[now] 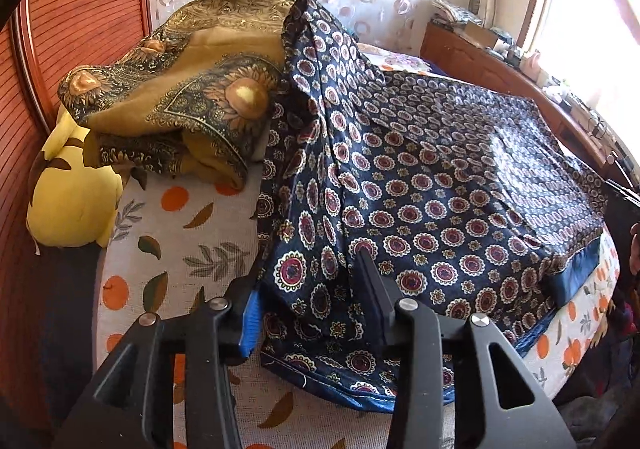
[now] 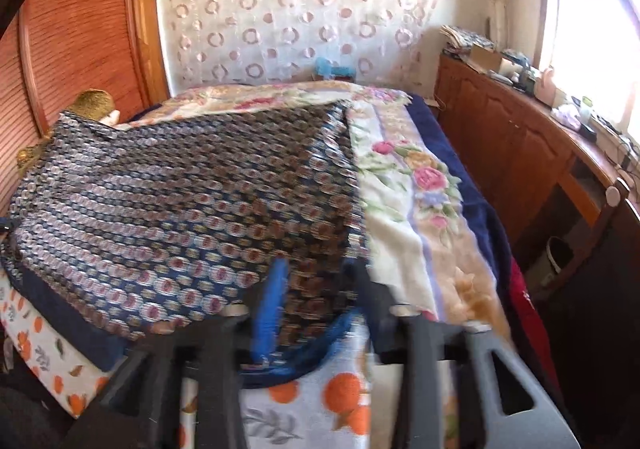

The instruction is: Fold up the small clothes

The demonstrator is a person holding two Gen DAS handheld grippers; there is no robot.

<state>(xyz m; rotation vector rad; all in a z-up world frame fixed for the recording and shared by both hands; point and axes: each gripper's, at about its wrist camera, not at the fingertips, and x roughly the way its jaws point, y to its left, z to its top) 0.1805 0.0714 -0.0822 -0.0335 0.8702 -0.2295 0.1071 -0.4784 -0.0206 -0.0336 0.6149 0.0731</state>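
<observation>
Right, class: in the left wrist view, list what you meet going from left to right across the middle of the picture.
Wooden slatted panel → yellow plush toy → mustard patterned cloth → navy medallion-print cloth → wooden cabinet under the bright window.

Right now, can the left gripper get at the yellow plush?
Probably not directly: the left gripper looks occupied with the navy cloth between its fingers, though the plush lies uncovered to its left.

Both grippers low, pointing forward.
Left gripper (image 1: 308, 273) has fingers parted with cloth (image 1: 420, 201) between; right gripper (image 2: 320, 281) likewise, blurred; neither grip certain.
</observation>
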